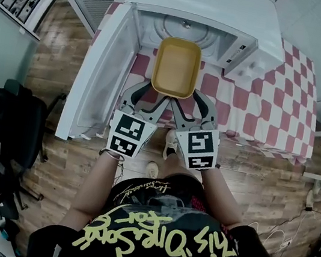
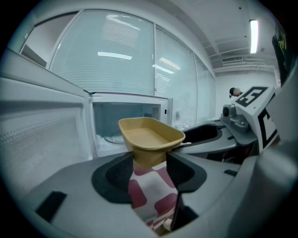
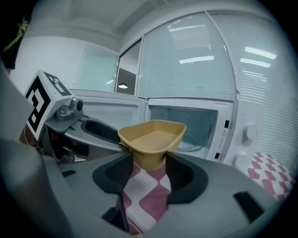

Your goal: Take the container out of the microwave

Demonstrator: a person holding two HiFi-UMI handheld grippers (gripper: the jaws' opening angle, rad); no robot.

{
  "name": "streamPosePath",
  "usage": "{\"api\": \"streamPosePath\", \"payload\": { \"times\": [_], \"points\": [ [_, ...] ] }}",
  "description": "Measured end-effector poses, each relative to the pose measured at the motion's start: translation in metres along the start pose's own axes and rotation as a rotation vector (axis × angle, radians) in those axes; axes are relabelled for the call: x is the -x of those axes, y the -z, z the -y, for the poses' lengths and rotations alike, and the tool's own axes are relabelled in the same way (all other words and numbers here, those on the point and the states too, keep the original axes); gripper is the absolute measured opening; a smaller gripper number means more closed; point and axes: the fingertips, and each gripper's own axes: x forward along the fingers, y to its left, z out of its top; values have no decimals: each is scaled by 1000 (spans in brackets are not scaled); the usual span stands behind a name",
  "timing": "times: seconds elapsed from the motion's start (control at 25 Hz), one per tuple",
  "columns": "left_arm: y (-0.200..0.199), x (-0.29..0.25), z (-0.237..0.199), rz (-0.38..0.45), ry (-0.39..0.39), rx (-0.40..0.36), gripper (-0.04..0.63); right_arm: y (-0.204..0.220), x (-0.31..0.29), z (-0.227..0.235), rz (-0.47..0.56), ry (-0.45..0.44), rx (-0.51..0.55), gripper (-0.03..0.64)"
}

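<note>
An empty yellow container (image 1: 176, 66) hangs just in front of the open microwave (image 1: 193, 26), above the red and white checked tablecloth (image 1: 274, 107). Both grippers hold it by its near end. My left gripper (image 1: 153, 93) is shut on the near left corner, and the right gripper (image 1: 191, 98) is shut on the near right corner. In the left gripper view the container (image 2: 150, 137) sits wedged between the dark pads (image 2: 120, 174). The right gripper view shows the same grip on the container (image 3: 152, 135), with the lit cavity behind it.
The microwave door (image 1: 98, 84) stands swung wide open to the left. A glass turntable (image 2: 111, 138) lies inside the cavity. Control knobs (image 3: 249, 132) are on the microwave's right side. A black office chair (image 1: 2, 129) stands on the wooden floor to the left.
</note>
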Motion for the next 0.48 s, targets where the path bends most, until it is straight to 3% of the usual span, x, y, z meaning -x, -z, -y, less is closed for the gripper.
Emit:
{"api": "streamPosePath", "payload": {
  "times": [0.48],
  "points": [
    [14,43,28,9,12,-11,227,10,41,-33,10,20,-3,218]
  ]
}}
